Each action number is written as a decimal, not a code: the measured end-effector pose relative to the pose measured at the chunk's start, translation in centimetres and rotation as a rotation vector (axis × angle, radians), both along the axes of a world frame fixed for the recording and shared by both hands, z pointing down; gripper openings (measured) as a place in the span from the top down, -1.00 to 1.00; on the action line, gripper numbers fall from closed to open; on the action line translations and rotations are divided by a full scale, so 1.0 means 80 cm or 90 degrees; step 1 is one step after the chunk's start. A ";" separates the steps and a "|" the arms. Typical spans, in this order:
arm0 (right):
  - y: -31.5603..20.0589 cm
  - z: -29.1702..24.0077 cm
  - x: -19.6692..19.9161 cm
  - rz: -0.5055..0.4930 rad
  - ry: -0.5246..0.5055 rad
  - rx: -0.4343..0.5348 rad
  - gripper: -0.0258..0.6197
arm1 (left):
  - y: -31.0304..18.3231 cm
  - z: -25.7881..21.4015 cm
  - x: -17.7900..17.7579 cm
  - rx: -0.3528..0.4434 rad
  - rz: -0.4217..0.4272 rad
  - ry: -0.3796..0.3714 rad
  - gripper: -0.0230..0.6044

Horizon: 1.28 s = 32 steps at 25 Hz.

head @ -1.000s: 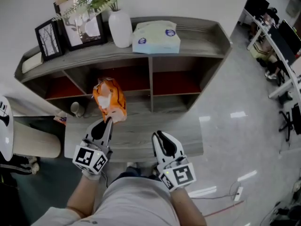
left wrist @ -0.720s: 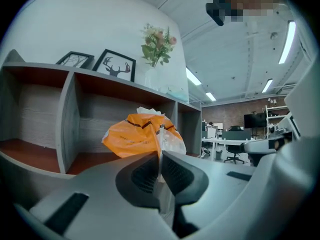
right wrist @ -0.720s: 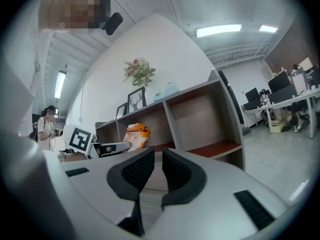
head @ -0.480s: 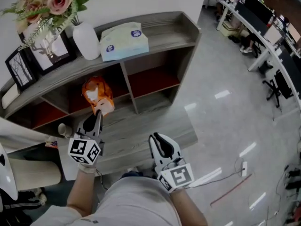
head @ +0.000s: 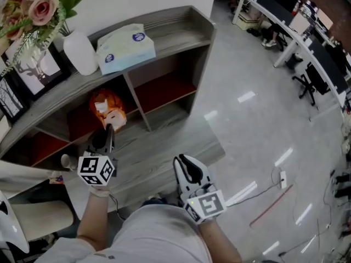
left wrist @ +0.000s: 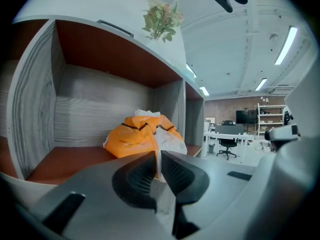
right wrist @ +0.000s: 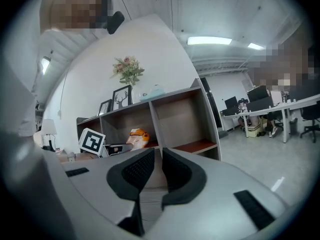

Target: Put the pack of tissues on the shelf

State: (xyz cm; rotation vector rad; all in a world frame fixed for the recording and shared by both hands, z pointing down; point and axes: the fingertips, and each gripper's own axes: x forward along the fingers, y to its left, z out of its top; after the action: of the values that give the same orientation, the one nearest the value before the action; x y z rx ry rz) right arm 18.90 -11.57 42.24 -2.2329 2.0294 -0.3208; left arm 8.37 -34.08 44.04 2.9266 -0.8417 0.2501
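Your left gripper (head: pixel 108 129) faces the shelf (head: pixel 181 29). Its jaws are all but together, pinching the white wrapper flap of the orange pack of tissues (left wrist: pixel 136 138). The pack sits just beyond the jaw tips, inside a red-floored compartment, and looks to rest on that floor.

To finish well, I'd judge you should first be sure its weight is on the board and well in from the front edge. Then part the jaws and draw straight back, so the flap slips free without dragging the pack out with it. Your right gripper (right wrist: pixel 156 160) hangs low and well apart from the shelf, jaws closed on nothing; leave it there.

Counted:
- one shelf
- two grippers
- two tissue packs: the orange one and a pale green pack (head: pixel 125 47) on the top board, above your left gripper
- two picture frames (head: pixel 38 73)
- one white vase (head: pixel 80 52)
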 end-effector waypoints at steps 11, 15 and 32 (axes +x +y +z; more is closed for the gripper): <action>0.002 0.001 0.001 0.013 0.000 -0.004 0.74 | -0.002 0.002 -0.001 -0.003 0.000 -0.002 0.46; 0.000 0.000 -0.004 0.000 0.002 -0.002 0.74 | 0.002 -0.004 -0.008 -0.005 0.003 0.012 0.36; -0.053 -0.010 -0.074 -0.185 0.001 0.023 0.74 | 0.064 -0.028 -0.107 -0.014 -0.049 0.060 0.77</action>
State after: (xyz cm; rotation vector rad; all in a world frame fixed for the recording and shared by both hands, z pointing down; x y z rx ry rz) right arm 12.99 -15.80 41.45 -1.9160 2.3408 -0.3037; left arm -0.20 -28.99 41.77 2.8522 -0.9295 0.1137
